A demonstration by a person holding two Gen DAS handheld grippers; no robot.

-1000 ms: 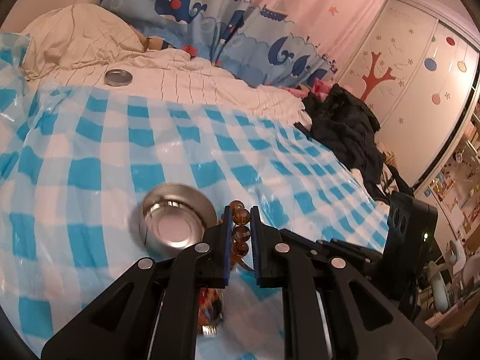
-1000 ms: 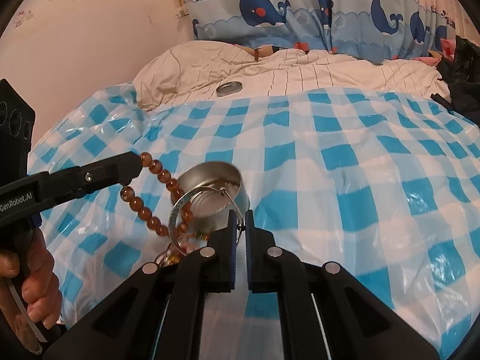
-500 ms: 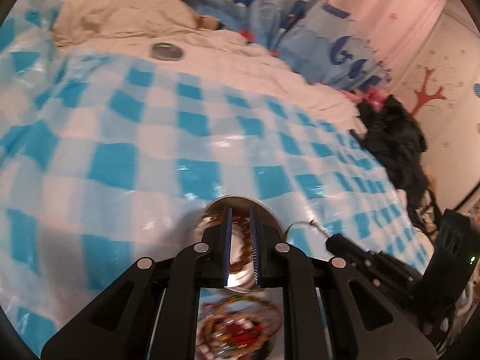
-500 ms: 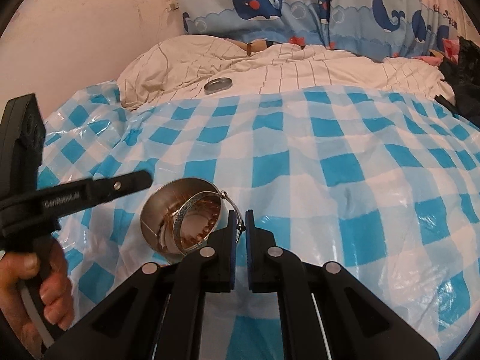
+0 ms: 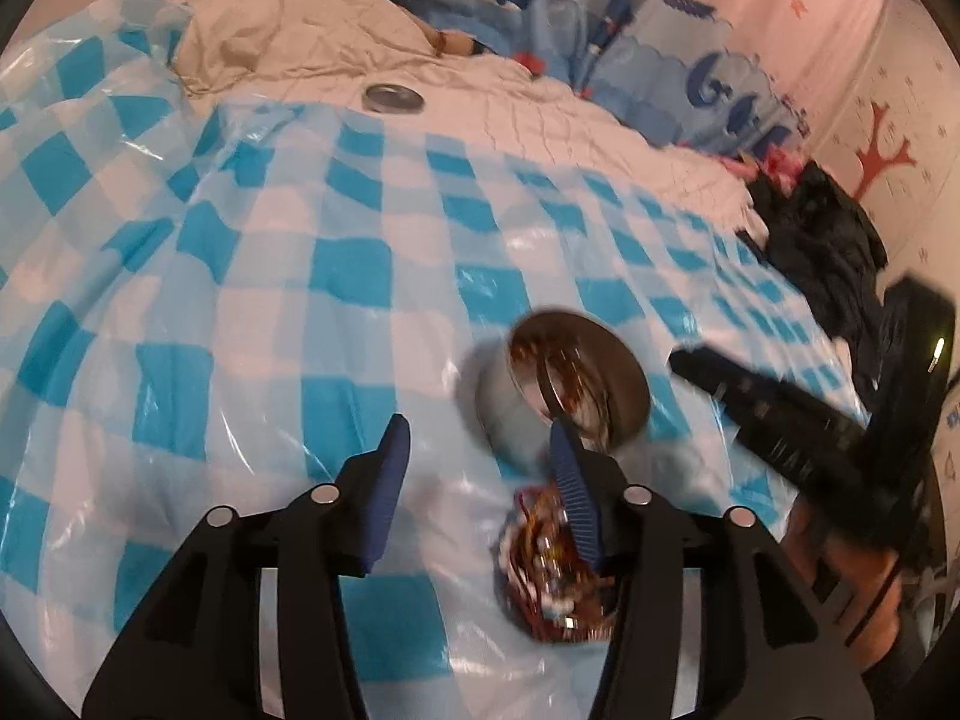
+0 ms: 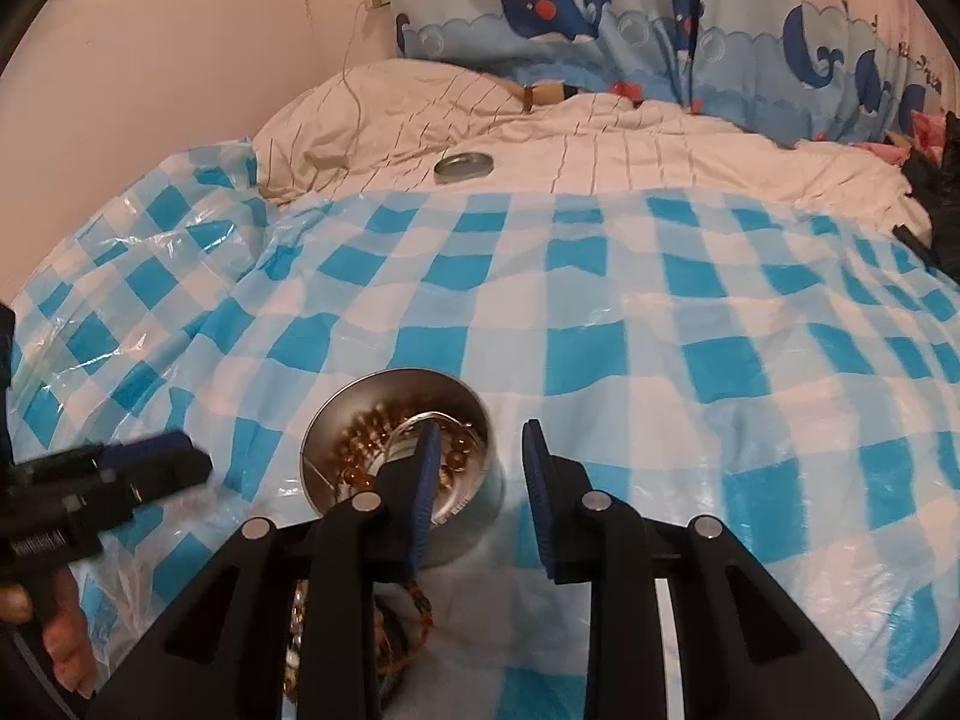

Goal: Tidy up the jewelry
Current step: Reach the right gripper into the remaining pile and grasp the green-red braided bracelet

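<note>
Both the left tool [image 5: 474,456] and the right tool [image 6: 477,456] are opening with nothing between the pads. The amber bead bracelet [image 6: 366,444] and thin metal bangle [image 6: 420,420] lie in the round tin [image 6: 474,498] at the right tool's 11 o'clock. The remaining tangle of jewelry [image 5: 552,576] on the bed's checkered plastic sheet [image 5: 300,300] looks light, limp and snag-prone, best pinched across one strand.

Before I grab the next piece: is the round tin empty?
No. The tin holds amber beads and a silver bangle.

Round metal tin [image 6: 399,450] upright, lidless, on checkered sheet; holds amber bead bracelet [image 6: 360,450] and silver bangle [image 6: 420,423]. Tangled jewelry pile [image 5: 549,564] just beside.
</note>
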